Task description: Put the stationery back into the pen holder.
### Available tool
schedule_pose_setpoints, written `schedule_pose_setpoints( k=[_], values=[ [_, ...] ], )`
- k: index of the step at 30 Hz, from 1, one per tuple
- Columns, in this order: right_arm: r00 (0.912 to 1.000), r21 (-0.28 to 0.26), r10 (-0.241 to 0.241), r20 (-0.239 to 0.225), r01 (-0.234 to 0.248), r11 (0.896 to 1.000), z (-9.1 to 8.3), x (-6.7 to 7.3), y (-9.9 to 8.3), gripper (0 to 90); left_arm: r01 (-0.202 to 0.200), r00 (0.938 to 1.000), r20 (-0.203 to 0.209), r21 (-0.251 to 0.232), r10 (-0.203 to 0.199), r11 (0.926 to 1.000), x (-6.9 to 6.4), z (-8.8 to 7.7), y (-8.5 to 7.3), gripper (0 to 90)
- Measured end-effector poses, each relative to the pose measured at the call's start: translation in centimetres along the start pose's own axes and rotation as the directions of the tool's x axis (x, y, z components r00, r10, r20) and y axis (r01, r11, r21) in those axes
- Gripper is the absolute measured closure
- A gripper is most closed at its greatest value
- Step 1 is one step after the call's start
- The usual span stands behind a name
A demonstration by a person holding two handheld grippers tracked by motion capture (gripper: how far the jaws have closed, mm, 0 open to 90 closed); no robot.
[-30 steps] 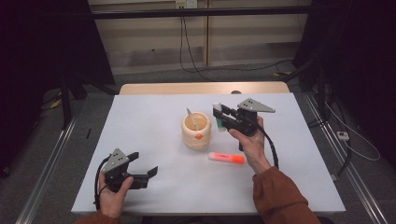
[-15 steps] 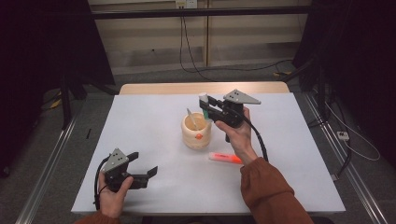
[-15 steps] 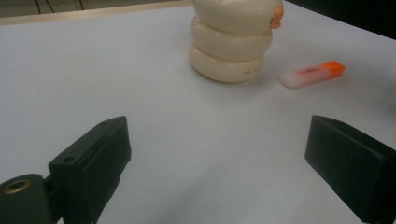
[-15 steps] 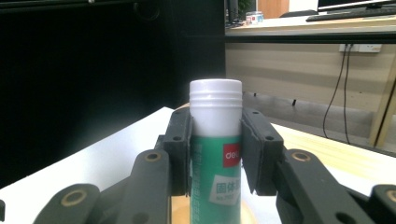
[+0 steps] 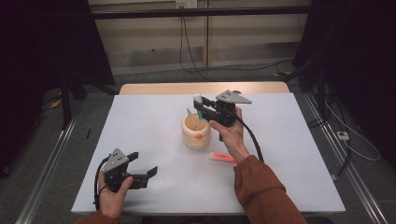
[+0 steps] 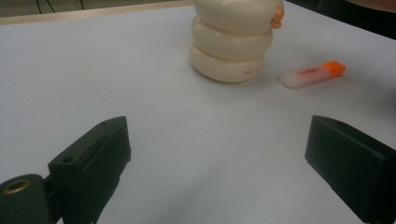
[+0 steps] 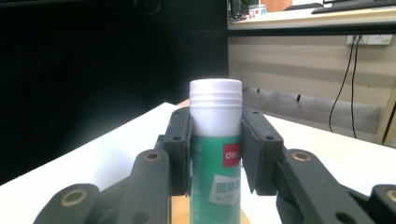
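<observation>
Where the white table point(image 5: 289, 154) meets its near edge, left gripper point(image 5: 142, 165) held low in the left hand point(image 5: 112, 193), resting well to the near left of the cream holder point(image 5: 196, 133). Jaws spread wide, nothing between them; in the left gripper view, bare table between the two black jaws, with the cream holder point(image 6: 232, 39) ahead and beyond them.

Just to the near right of the holder, an orange-capped marker point(image 5: 222, 157) lying flat on the table, close to the holder but apart from it; same marker point(image 6: 313, 74) lying right of the holder's base in the left gripper view. Partly crossed by the right forearm in a rust-coloured sleeve point(image 5: 264, 193).

At the middle of the table, the holder itself: a ribbed, stacked-ring cup, upright, with a small orange mark on its front.

Directly over the holder's far right rim, right gripper point(image 5: 201, 106) in the right hand point(image 5: 231, 133), pinching a glue stick point(image 5: 200, 111). In the right gripper view, both pads pressed against the sides of the glue stick point(image 7: 215, 154), green body with a white ribbed cap, standing upright between them, cap above the pads. Lower end of the stick at or just inside the holder's mouth; touching or not, impossible to tell.

Beyond the holder, the table's pale wooden far edge point(image 5: 187, 87), then grey floor and trailing cables.
</observation>
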State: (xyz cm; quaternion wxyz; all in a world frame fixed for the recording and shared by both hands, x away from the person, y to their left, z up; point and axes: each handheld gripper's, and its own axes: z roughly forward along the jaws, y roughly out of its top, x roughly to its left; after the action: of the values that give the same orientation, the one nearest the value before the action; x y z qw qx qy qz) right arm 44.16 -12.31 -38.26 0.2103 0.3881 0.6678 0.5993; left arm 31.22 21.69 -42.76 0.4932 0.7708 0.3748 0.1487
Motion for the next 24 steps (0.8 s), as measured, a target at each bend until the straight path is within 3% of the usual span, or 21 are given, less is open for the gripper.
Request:
schedule_pose_setpoints(
  k=[11,24],
  values=[
    [0.9998,0.065,-0.015,0.011,0.014,0.998,1.1,-0.1,-1.3,65.8,-0.003,1.0,0.002,0.001,0.003,1.0,0.0,0.0,0.0,6.6],
    [0.9993,0.115,-0.025,0.026,0.022,0.993,1.0,-0.4,-2.4,65.7,0.0,1.0,0.004,0.0,0.0,1.0,0.0,0.0,0.0,6.6]
  ],
)
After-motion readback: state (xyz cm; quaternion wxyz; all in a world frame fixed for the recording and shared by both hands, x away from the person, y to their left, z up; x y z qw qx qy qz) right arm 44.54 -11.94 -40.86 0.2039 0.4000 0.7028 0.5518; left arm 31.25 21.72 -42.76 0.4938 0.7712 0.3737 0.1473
